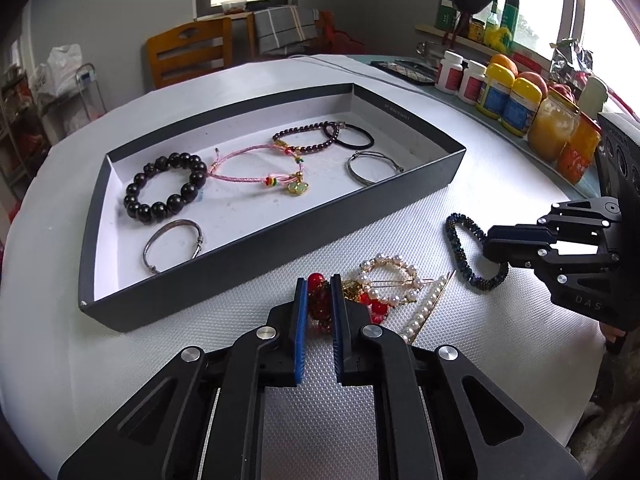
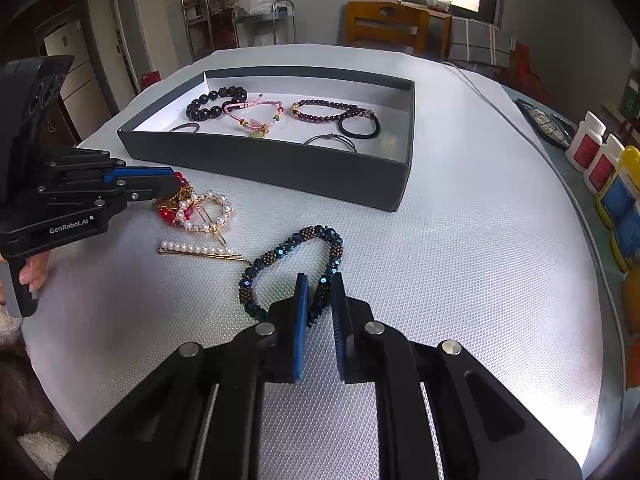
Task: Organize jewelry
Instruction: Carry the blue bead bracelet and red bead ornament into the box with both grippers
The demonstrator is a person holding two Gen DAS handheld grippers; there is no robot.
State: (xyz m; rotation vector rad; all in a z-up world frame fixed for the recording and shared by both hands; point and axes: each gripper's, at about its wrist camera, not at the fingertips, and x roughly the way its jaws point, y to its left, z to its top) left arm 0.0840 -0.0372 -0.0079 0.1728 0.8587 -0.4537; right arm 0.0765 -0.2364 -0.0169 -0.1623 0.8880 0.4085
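— What is on the table [image 2: 460, 240]?

— One dark shallow tray [image 1: 256, 240], holding a black bead bracelet [image 1: 166, 186], a pink cord bracelet [image 1: 256, 168], a dark red bead bracelet [image 1: 308, 140], a black hair tie [image 1: 354, 136] and two metal bangles.

— And outside the tray?

— Item: red bead bracelet [image 1: 318, 298], on the mat just in front of the tray. The left gripper [image 1: 319, 292] has its fingers closed on it. Item: pearl ring clip [image 2: 212, 212], touching the red beads. Item: pearl hairpin [image 2: 200, 250], just beside it.

— The right side?

— Item: blue bead bracelet [image 2: 288, 264], lying on the mat. The right gripper [image 2: 320, 292] has its fingers closed around one side of its loop.
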